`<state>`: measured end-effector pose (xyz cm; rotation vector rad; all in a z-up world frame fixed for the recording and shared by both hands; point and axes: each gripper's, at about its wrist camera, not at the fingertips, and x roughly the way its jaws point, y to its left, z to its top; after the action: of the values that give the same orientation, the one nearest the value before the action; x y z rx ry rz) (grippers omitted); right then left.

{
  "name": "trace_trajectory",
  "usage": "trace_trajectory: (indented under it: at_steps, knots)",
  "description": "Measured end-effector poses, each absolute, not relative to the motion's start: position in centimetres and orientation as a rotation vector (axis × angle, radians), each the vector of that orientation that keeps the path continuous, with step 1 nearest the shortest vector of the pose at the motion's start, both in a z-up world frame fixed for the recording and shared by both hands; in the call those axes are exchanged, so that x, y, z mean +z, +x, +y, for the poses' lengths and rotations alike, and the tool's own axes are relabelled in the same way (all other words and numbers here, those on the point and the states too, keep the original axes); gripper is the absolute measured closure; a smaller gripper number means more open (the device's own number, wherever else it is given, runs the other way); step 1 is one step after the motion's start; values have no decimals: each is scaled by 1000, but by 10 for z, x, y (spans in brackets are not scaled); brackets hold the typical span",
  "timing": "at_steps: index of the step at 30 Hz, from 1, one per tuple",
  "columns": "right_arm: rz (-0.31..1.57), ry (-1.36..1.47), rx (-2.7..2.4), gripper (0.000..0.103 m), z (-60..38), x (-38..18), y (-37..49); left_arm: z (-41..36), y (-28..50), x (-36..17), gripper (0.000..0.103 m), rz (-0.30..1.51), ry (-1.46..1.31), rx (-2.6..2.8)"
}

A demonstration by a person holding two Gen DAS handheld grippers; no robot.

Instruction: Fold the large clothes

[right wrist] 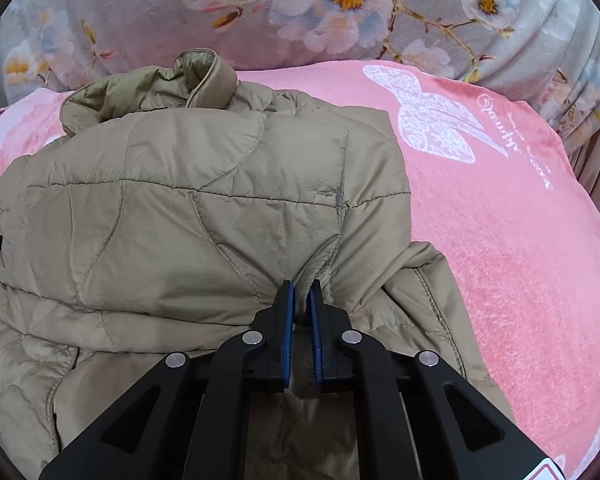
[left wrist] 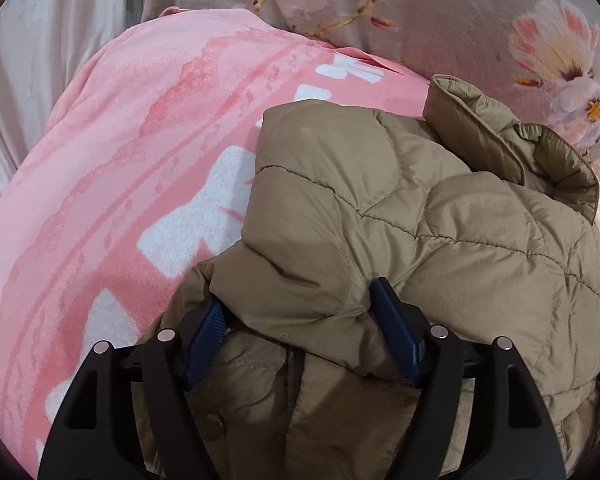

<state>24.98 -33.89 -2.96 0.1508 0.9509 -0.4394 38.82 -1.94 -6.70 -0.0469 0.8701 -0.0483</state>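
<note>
The jacket [right wrist: 188,208], tan and quilted, lies on a pink blanket [right wrist: 500,240] on a bed, its upper part already doubled down over the lower, collar at the far end. The fold looks partly made; flattening and further folds seem left. The right hand-held gripper [right wrist: 302,292] is nearly closed, pinching a fold of fabric. The left hand-held gripper [left wrist: 296,300] stands wide, a thick roll of jacket between its jaws; I cannot tell if the pads press it. Only the right view shows the blanket's white butterfly print [right wrist: 432,120]; only the left shows pale curtain-like cloth [left wrist: 52,40].
</note>
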Motion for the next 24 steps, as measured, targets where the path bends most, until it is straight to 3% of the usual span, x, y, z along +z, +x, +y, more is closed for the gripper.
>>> trace_trajectory:
  at_steps: [4,7,12,24]
  knots:
    - [925,208,-455,86,-344,-7,227,-20,374,-50,37,841,-1,-26]
    - [825,186,-463,84,-334,26,214,-24,354,-21,37,768,11,-39]
    - [822,235,-292,84,-303,39,247,-70,339,20,36,650,76,-111]
    - [894,110,-277,84,-267,-18,269,-108,359,-50,35,745,128,-103]
